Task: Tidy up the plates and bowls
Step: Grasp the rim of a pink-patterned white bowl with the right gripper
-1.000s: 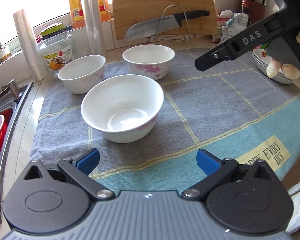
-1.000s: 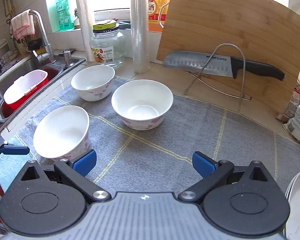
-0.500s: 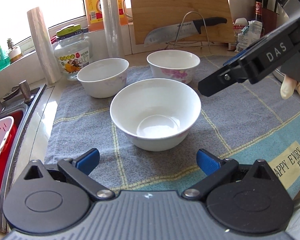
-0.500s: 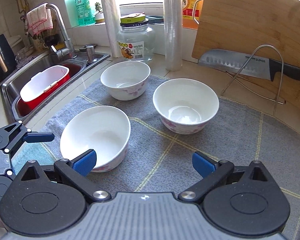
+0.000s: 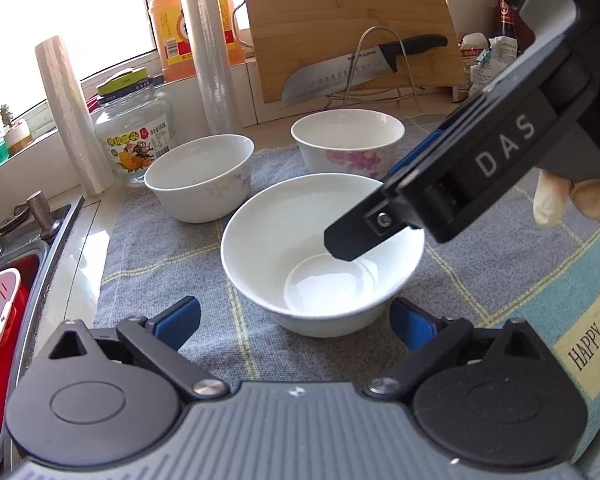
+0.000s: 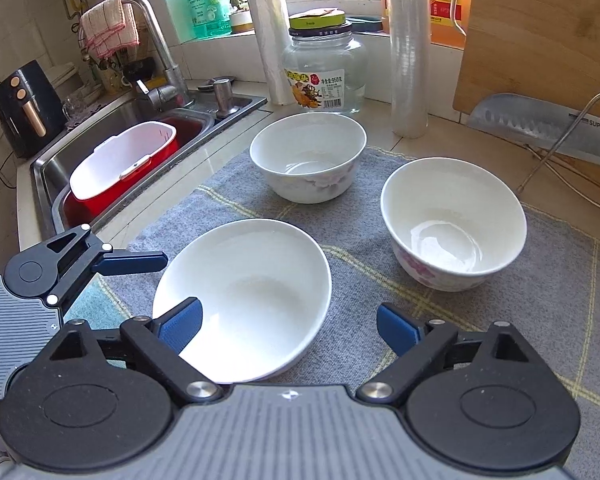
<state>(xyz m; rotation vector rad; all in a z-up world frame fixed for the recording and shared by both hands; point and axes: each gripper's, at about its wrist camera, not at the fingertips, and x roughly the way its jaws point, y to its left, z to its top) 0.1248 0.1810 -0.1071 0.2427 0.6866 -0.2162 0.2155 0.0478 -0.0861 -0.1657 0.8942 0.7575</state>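
Left claw (image 5: 296, 322): I see its jaws wide and closing, the near bowl (image 5: 300, 240) just ahead of the blue pads, which do not touch it.
Right claw (image 6: 288, 326): my jaws are closing here too; one pad sits over the near bowl's (image 6: 260, 280) rim, the other is out over the cloth. I cannot tell whether either pad touches it.
Near bowl: white, upright on the grey checked cloth (image 5: 160, 260), between both claws.
Second bowl (image 5: 198, 184): beyond the near bowl toward the sink, apart from it.
Third bowl (image 5: 348, 140): pink flowers, beyond the near bowl toward the cutting board, apart from it.
Glass jar (image 5: 134, 136): on the tabletop (image 6: 204, 164), behind the second bowl.
Sink (image 6: 148, 120): far side of the cloth from the cutting board (image 5: 348, 28), holding a red and white tub (image 6: 120, 168).
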